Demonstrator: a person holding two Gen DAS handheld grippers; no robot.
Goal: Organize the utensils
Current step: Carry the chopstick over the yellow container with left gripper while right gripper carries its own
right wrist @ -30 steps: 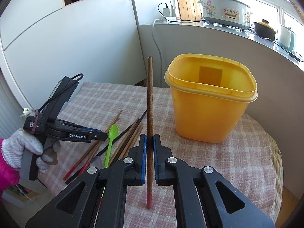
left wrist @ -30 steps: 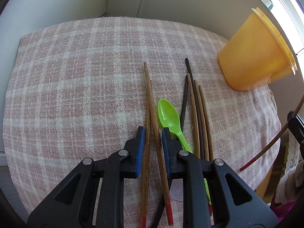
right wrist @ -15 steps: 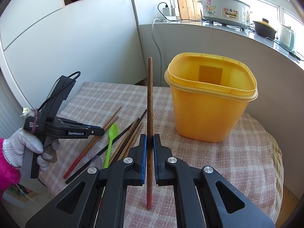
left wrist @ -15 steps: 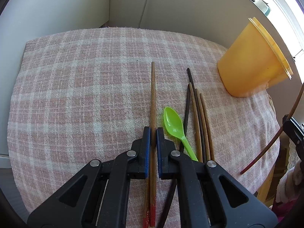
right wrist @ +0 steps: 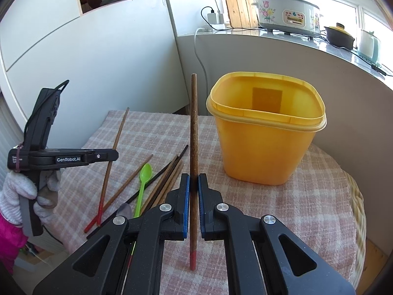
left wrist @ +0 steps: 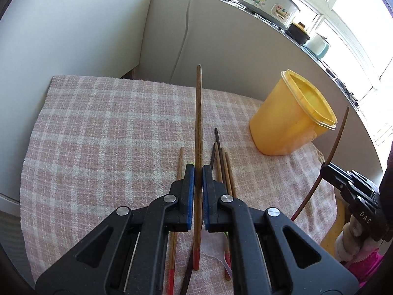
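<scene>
In the left wrist view my left gripper (left wrist: 198,169) is shut on a brown chopstick (left wrist: 198,113) with a red end, held clear above the checked cloth (left wrist: 110,135). Under it lie another red-ended chopstick (left wrist: 180,169) and a bundle of dark and brown chopsticks (left wrist: 222,162). The right wrist view shows my right gripper (right wrist: 193,177) shut on a second brown chopstick (right wrist: 194,127), upright in front of the open yellow container (right wrist: 265,132). A green spoon (right wrist: 143,179) lies on the cloth among the chopsticks (right wrist: 169,174). Off to the left there, the left gripper (right wrist: 115,154) holds its stick slanted.
A gloved hand (right wrist: 14,191) grips the left tool's handle. White walls close in the table's far side, and a ledge behind carries a flowered cooker (right wrist: 287,16) and a pot. The wicker table rim (right wrist: 357,196) shows at the right, past the cloth's edge.
My left gripper shut on one chopstick and lifted it off the cloth, tipping upward. Its neighbour stayed on the cloth. The right gripper and its chopstick kept still.
</scene>
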